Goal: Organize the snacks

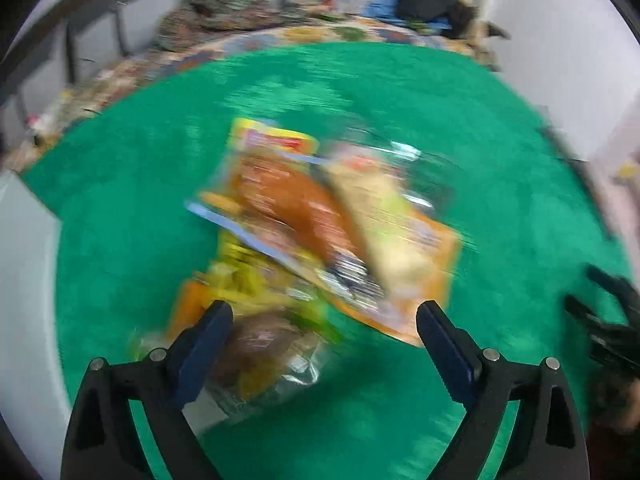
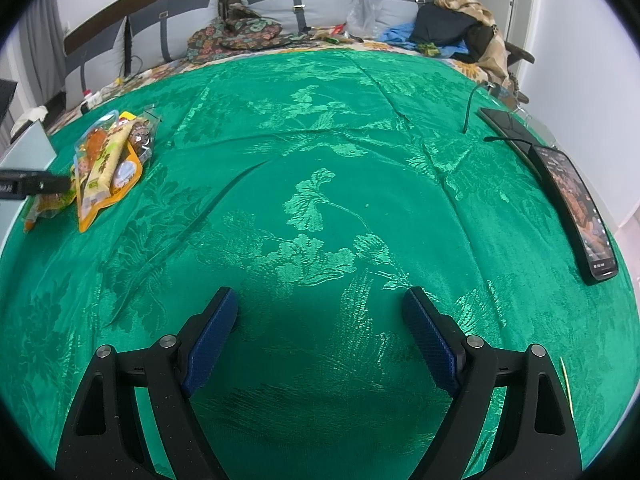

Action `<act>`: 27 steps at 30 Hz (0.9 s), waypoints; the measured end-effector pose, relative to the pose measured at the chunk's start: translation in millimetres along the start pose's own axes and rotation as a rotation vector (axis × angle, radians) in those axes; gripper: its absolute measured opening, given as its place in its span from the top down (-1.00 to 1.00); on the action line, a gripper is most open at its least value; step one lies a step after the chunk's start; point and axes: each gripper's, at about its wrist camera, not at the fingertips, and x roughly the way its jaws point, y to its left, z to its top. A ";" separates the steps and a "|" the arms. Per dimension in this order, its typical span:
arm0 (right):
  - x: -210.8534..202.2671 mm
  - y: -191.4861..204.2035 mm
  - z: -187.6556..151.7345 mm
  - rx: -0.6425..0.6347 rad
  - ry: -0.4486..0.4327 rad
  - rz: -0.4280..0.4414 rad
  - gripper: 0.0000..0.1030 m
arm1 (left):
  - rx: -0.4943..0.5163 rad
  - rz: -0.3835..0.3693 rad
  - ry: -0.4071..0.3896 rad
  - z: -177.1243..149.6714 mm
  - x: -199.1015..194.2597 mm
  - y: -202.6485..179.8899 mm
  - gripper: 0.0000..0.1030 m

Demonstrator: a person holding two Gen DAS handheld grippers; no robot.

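Observation:
A pile of snack packets (image 1: 320,232) lies on the green cloth (image 1: 440,120); the left wrist view is motion-blurred. It holds an orange-and-yellow packet (image 1: 280,184), a pale long bar (image 1: 384,216) and a clear bag with a brown snack (image 1: 264,352). My left gripper (image 1: 324,320) is open just above the near end of the pile, its left finger over the brown snack bag. The same pile (image 2: 106,160) shows at the far left in the right wrist view, with the left gripper's tip (image 2: 36,185) beside it. My right gripper (image 2: 320,308) is open and empty over bare cloth.
Two dark phones (image 2: 576,204) and cables lie along the cloth's right edge. Clothes, bags and a plastic bag (image 2: 364,4) are heaped at the back by the grey cushions. A pale box (image 2: 24,148) stands at the left edge.

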 end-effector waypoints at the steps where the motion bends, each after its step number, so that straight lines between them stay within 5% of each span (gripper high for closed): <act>1: 0.0 0.0 0.0 0.000 0.000 0.000 -0.71 | 0.009 -0.068 0.010 -5.7 -5.5 -7.7 -0.80; 4: 0.1 0.3 0.0 0.000 0.000 0.000 -0.71 | 0.071 -0.251 0.065 -23.4 -21.9 -34.3 -0.80; 7: 0.2 0.3 0.1 0.000 0.000 0.000 -0.71 | 0.135 -0.303 0.072 -35.7 -39.5 -51.8 -0.81; 10: 0.3 0.4 0.1 0.000 0.000 0.001 -0.71 | 0.092 -0.316 0.039 -35.3 -57.4 -44.8 -0.82; 19: 0.5 0.7 0.1 0.001 0.000 0.001 -0.71 | -0.301 -0.103 -0.122 -20.4 -82.7 70.5 -0.82; 23: 0.6 0.9 0.2 0.001 0.000 0.001 -0.71 | -0.389 0.010 -0.133 -20.2 -84.8 106.9 -0.82; 27: 0.7 1.0 0.2 0.001 0.000 0.002 -0.71 | -0.434 0.041 -0.129 -19.4 -70.8 128.8 -0.82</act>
